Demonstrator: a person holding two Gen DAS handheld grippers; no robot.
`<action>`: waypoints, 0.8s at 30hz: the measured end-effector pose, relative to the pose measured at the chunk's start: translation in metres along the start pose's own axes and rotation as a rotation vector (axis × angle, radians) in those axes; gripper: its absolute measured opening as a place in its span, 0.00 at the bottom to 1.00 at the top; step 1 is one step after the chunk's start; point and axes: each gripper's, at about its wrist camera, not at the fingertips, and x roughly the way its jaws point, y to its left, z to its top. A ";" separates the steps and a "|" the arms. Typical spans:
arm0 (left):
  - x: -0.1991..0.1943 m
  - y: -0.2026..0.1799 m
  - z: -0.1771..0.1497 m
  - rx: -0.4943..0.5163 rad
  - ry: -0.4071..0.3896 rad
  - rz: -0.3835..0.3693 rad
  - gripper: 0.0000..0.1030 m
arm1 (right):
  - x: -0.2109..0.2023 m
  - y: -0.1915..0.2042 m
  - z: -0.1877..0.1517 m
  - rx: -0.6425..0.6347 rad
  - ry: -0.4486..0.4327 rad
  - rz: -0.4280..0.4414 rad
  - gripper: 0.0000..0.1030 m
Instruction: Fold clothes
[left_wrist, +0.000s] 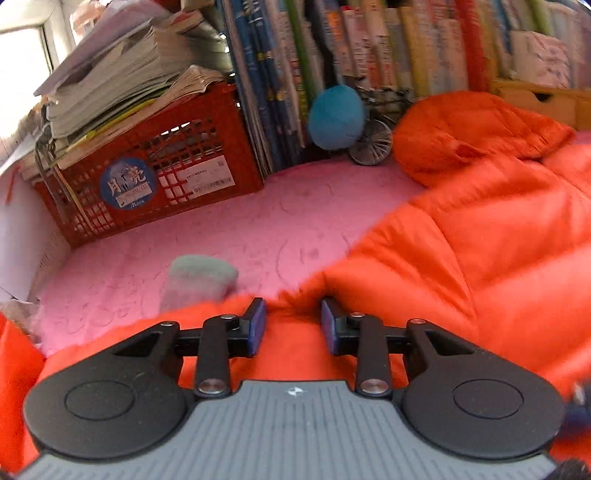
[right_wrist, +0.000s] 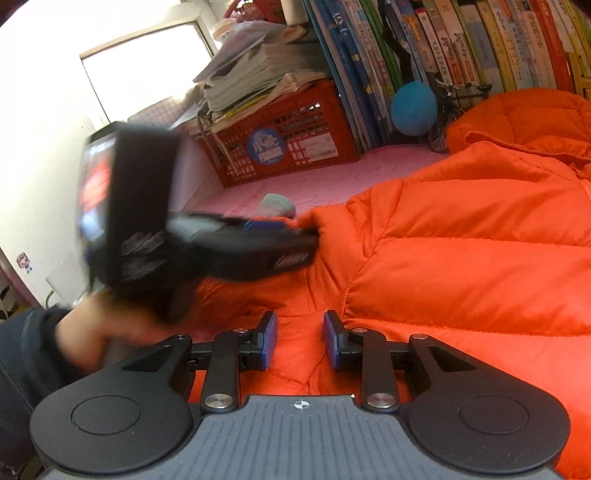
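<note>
Orange down jacket spread on our pink tabletop

From left: a bright window (right_wrist: 147, 70), a red crate (left_wrist: 147, 177) stacked with papers, upright books (left_wrist: 369, 48), then the orange down jacket (left_wrist: 480, 240). Our left hand-held gripper (left_wrist: 293, 325) pinches the jacket's edge; the right hand-held gripper (right_wrist: 300, 341) has jacket fabric between its pads. Only the right view shows our left hand (right_wrist: 96, 336).

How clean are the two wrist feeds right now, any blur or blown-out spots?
Left wrist: orange jacket and bookshelf smeared, window corner overexposed. Right wrist: sharper overall, but the left claw is motion-blurred and the window is blown out white.
</note>
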 end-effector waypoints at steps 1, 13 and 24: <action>0.004 0.002 0.004 -0.014 0.007 -0.008 0.31 | 0.000 0.001 0.000 -0.003 0.000 0.001 0.30; -0.046 0.011 0.002 0.008 -0.045 -0.158 0.37 | -0.081 -0.024 0.000 0.061 -0.119 -0.138 0.39; 0.029 0.008 0.014 -0.073 0.055 0.012 0.51 | -0.053 -0.019 -0.022 0.019 -0.067 -0.133 0.43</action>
